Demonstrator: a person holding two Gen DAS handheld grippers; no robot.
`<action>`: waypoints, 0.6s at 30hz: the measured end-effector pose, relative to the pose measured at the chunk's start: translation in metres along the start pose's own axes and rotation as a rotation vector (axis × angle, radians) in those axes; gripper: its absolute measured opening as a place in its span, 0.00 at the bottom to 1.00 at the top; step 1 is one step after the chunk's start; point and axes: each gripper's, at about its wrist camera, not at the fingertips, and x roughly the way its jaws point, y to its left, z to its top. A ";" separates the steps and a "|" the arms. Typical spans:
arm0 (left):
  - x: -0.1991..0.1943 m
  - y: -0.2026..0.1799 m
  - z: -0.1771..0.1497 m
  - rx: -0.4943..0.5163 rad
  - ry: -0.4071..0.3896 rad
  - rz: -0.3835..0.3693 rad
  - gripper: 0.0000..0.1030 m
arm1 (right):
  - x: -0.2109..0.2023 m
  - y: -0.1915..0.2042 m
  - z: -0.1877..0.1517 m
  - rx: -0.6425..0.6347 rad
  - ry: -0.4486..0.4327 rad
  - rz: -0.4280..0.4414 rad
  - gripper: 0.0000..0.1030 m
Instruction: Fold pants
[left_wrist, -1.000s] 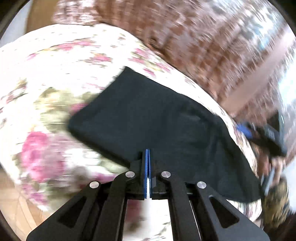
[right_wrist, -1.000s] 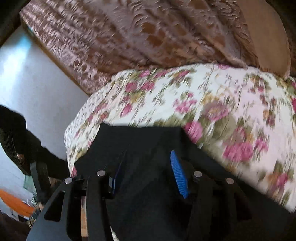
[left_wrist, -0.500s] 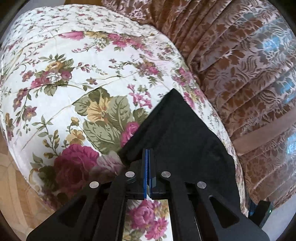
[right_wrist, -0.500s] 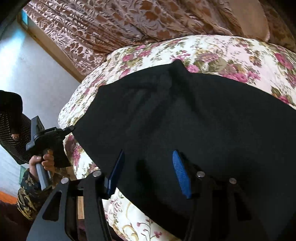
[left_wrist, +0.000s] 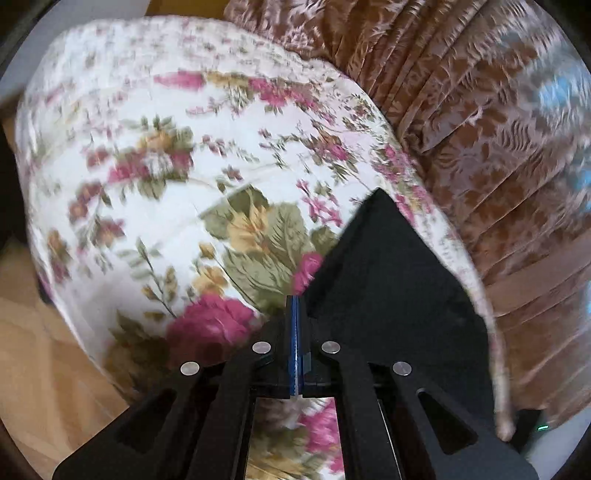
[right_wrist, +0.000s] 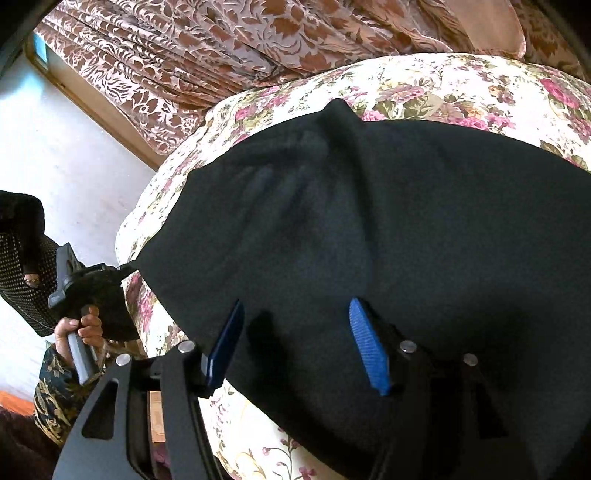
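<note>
- Now the black pants (right_wrist: 388, 229) are being spread flat on the floral bed (left_wrist: 155, 177), along its edge beside the brown curtain (right_wrist: 229, 48).
- One corner of the pants (left_wrist: 391, 266) is being pinched by the left gripper (left_wrist: 295, 306), its jaws pressed together on the cloth at the bed's near edge.
- That gripper (right_wrist: 88, 284) is being held by a hand (right_wrist: 79, 328) off the bed's left side.
- The right gripper (right_wrist: 295, 339) is being held over the pants; its blue pads (right_wrist: 367, 347) have just been opening and are standing apart, with nothing clamped.
</note>
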 end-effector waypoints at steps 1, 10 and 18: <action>-0.002 -0.001 0.000 -0.007 -0.009 0.002 0.01 | 0.000 0.000 0.000 -0.004 -0.001 0.000 0.60; 0.007 -0.020 0.001 0.014 -0.002 -0.005 0.18 | 0.000 0.002 -0.001 -0.012 -0.008 -0.001 0.64; 0.006 -0.034 -0.002 0.159 -0.028 0.087 0.02 | 0.001 0.002 0.000 -0.013 0.001 0.000 0.65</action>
